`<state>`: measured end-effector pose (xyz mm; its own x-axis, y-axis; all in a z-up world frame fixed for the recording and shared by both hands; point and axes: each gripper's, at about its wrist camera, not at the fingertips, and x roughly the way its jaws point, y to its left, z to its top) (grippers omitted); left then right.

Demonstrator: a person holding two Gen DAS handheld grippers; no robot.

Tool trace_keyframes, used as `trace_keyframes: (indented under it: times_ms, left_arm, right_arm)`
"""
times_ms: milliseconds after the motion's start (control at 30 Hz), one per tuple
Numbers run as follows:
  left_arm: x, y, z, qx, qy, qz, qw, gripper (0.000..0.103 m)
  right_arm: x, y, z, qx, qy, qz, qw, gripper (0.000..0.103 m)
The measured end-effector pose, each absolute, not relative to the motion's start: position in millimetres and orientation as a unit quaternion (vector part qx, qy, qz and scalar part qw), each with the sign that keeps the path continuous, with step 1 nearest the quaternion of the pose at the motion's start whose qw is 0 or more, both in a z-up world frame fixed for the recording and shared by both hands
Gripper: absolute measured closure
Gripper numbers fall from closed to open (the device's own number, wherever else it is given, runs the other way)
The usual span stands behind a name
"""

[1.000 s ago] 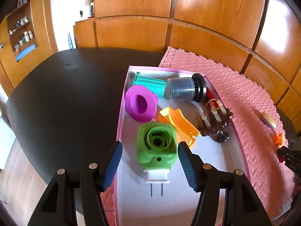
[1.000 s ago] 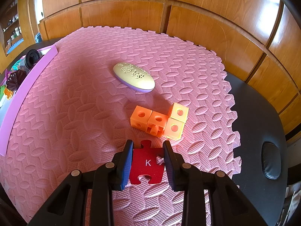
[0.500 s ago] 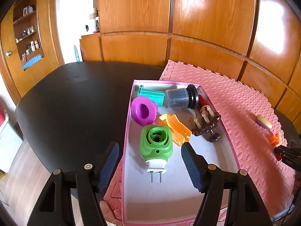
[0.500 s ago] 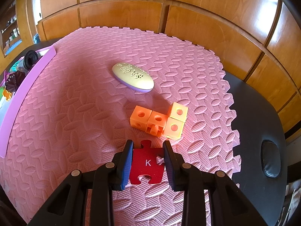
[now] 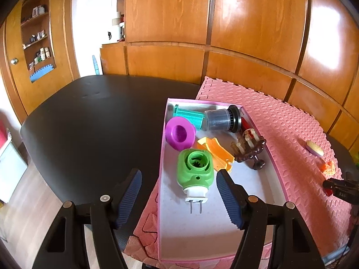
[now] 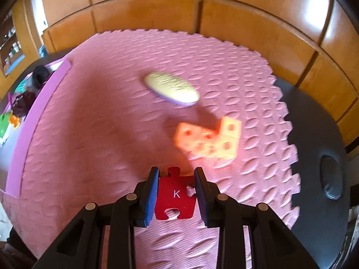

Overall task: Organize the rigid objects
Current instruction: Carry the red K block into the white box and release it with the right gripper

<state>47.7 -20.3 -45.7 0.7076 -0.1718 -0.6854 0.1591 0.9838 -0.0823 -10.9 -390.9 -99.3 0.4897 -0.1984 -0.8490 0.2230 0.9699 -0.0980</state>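
Note:
My right gripper (image 6: 176,192) is shut on a red puzzle piece (image 6: 176,198) marked K and holds it above the pink foam mat (image 6: 101,134). Orange linked cubes (image 6: 209,140) and a cream oval soap (image 6: 171,88) lie on the mat ahead of it, blurred. My left gripper (image 5: 179,192) is open and empty, raised over the near part of the pink-rimmed box (image 5: 202,235). In the box lie a green plug-in device (image 5: 195,168), a purple cup (image 5: 180,133), an orange curved piece (image 5: 215,150), a teal part (image 5: 189,115), a grey-black cylinder (image 5: 222,118) and a brown peg piece (image 5: 249,151).
The box sits at the mat's left edge on a black table (image 5: 89,121). Wooden wall panels (image 5: 246,33) run behind. The right gripper shows at the right edge of the left wrist view (image 5: 341,190). A black pad (image 6: 332,179) lies on the table right of the mat.
My left gripper has risen and pulled back from the green device, still open. My right gripper has lifted the red piece and moved; its view is now blurred.

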Motion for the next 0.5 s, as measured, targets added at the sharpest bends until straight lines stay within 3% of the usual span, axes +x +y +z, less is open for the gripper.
trace_keyframes:
  times_ms: [300, 500]
  left_arm:
    - [47.4, -4.0, -51.9, -0.020, 0.377, -0.078, 0.923, 0.033]
    - [48.1, 13.1, -52.5, -0.037, 0.376, -0.064, 0.924, 0.033]
  right_arm:
    - [4.0, -345.3, -97.3, 0.033, 0.494, -0.058, 0.867, 0.072]
    - [12.4, -313.4, -62.2, 0.045, 0.453, -0.008, 0.890, 0.072]
